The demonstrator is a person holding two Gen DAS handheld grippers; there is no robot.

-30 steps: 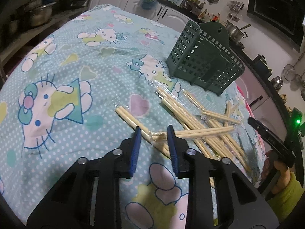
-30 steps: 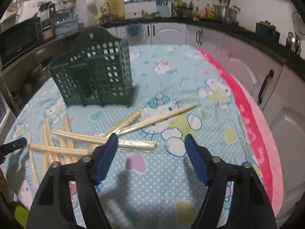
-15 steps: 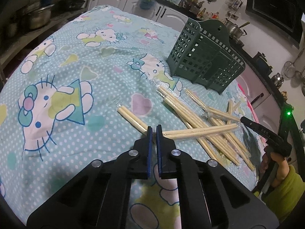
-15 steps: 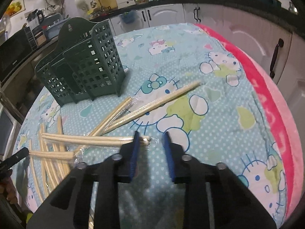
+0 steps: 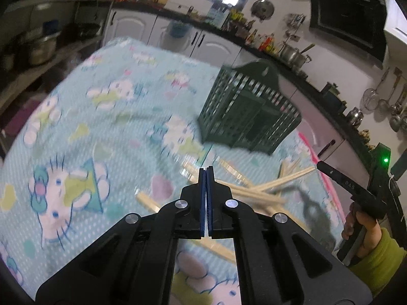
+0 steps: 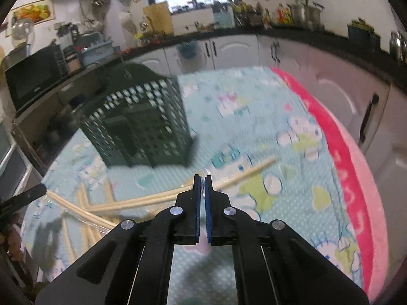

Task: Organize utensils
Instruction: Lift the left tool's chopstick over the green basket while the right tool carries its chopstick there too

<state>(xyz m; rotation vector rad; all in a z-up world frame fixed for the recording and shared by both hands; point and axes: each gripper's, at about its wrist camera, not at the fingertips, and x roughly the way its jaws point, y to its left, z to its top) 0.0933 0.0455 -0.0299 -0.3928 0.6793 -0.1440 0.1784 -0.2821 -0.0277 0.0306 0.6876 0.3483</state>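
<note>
Paper-wrapped chopstick pairs lie scattered on a cartoon-cat tablecloth (image 5: 89, 127). My left gripper (image 5: 206, 169) is shut on the end of one wrapped pair (image 5: 254, 194), which runs off to the right. My right gripper (image 6: 201, 176) is shut on the wrapper end of another pair (image 6: 152, 199), which runs left. The two held pairs cross above the cloth. The left gripper (image 6: 38, 192) shows at the right wrist view's left edge, the right gripper (image 5: 320, 164) at the left wrist view's right. A dark green slotted utensil holder (image 5: 249, 117) (image 6: 142, 127) stands upright beyond both.
More wrapped chopsticks (image 6: 244, 175) (image 5: 150, 203) stay on the cloth. The table's pink edge (image 6: 356, 178) runs along the right, with white cabinets (image 6: 376, 117) close behind. Kitchen counters with pots ring the table. A hand in a green sleeve (image 5: 376, 254) holds the right gripper.
Both grippers closed from open onto wrapped chopstick ends, then rose. The held pairs lifted off the cloth, and the holder now sits nearer the middle of each view.
</note>
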